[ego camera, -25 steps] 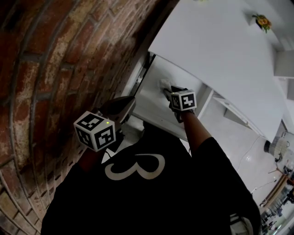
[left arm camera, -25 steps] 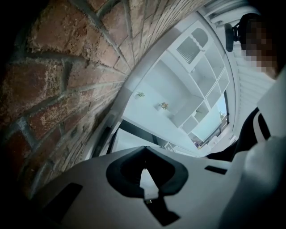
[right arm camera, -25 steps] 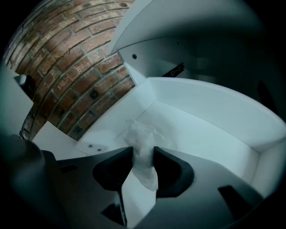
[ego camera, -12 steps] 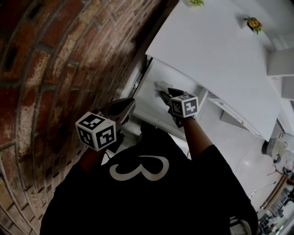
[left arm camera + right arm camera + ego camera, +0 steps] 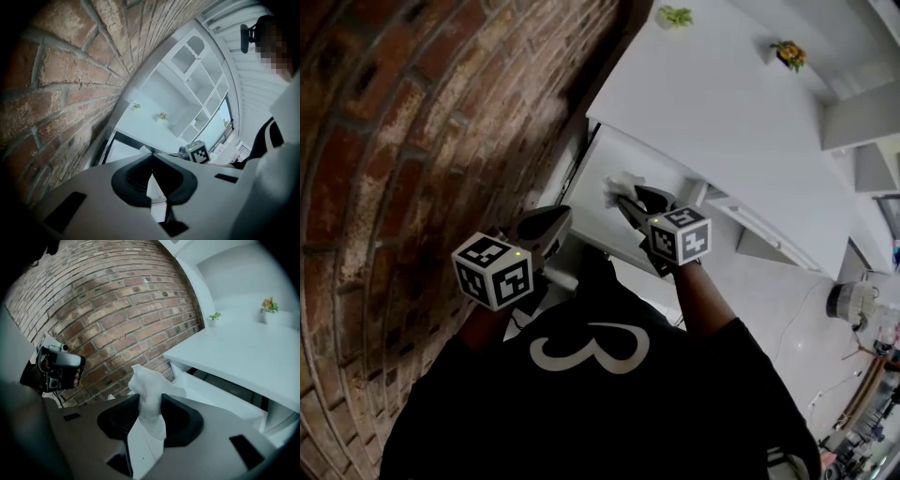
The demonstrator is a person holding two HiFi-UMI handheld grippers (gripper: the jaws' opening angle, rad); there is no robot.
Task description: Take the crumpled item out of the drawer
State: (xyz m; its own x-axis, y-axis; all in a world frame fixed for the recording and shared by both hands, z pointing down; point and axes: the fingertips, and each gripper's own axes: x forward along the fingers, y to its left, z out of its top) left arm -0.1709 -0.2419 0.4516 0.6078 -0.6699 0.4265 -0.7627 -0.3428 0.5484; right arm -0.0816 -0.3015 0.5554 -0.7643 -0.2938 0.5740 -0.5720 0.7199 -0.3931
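Observation:
The crumpled item [image 5: 146, 389] is a wad of white paper or tissue. My right gripper [image 5: 151, 399] is shut on it, and the wad sticks up from between the dark pads. In the head view the right gripper [image 5: 625, 197] holds the wad [image 5: 617, 182] over the open white drawer [image 5: 592, 211]. That drawer [image 5: 213, 392] shows below the white tabletop [image 5: 248, 357]. My left gripper [image 5: 546, 227] hangs near the drawer's front left corner, beside the brick wall. Its jaws [image 5: 151, 157] meet at the tips with nothing between them.
A brick wall [image 5: 422, 122] runs along the left, close to the left gripper. Two small potted plants [image 5: 675, 16] [image 5: 787, 54] stand at the far side of the tabletop [image 5: 712, 103]. White shelving [image 5: 187, 108] rises behind it. Light floor [image 5: 750, 281] lies to the right.
The right gripper with the white wad has drawn back a little toward the person, away from the drawer's inside. The left gripper has hardly moved.

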